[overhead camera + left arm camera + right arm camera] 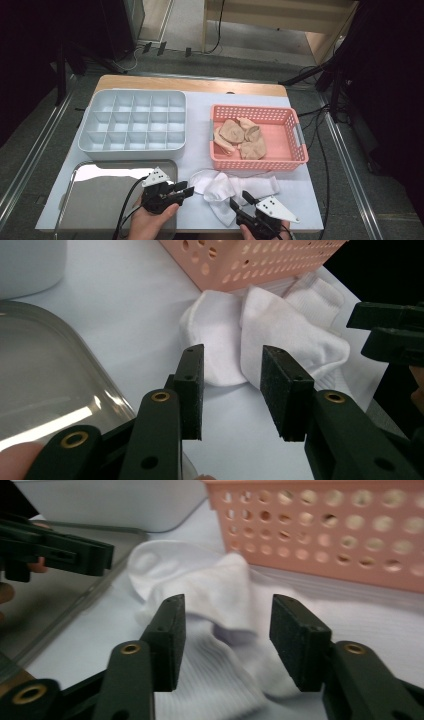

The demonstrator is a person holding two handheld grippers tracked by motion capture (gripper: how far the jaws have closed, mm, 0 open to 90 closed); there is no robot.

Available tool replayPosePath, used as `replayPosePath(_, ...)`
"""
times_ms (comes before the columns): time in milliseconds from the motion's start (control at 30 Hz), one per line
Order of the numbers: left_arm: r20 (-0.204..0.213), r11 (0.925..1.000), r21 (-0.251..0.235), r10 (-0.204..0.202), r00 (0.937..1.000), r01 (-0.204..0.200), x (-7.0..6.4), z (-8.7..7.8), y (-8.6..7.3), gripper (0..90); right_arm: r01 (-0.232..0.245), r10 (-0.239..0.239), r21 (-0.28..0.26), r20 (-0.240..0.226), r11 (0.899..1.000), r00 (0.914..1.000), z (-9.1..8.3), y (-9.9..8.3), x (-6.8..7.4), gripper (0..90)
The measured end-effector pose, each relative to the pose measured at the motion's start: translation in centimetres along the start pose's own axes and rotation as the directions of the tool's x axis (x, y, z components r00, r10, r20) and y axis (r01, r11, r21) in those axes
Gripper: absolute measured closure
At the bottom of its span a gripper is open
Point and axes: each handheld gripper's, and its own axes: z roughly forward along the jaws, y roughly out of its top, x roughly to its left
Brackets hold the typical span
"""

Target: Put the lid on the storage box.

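White socks [231, 187] on tbl [200, 100], grey floor.

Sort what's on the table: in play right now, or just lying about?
In play: white socks, left claw, right claw, both open and aimed at them.
Lying about: pink basket of tan socks, divider box, steel tray.

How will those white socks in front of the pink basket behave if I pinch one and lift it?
The white socks lie crumpled and overlapping, so one would probably droop limply from the tongs. They look thin and soft, so likely light. Since they overlap, lifting one may drag the other along.
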Motion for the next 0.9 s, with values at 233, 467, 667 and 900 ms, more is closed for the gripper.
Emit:
replayPosePath(233, 0.02, 0.9986, 0.014, 0.05, 0.9985, -0.05, -1.2, 0.6, -0.3, 62.2, -0.055, 0.055, 0.088, 0.011, 0.995, 0.9985, -0.4, -1.4, -0.1, 57.5)
replayPosePath(467, 0.042, 0.9911, 0.038, 0.126, 0.9912, -0.127, -2.8, 1.7, -0.7, 55.8, -0.082, 0.069, 0.155, 0.086, 0.984, 0.994, 0.2, -2.2, 0.1, 55.9)
replayPosePath(667, 0.029, 0.9805, 0.054, 0.188, 0.9818, -0.189, -4.1, 2.8, -1.1, 52.8, -0.09, 0.075, 0.153, 0.1, 0.984, 0.9921, 0.2, -2.4, 0.5, 56.7)
replayPosePath(900, -0.021, 0.9647, 0.085, 0.252, 0.9676, -0.249, -5.3, 3.7, -1.5, 51.8, -0.055, 0.036, 0.148, 0.127, 0.987, 0.9912, 0.4, -2.6, 1.3, 60.3)
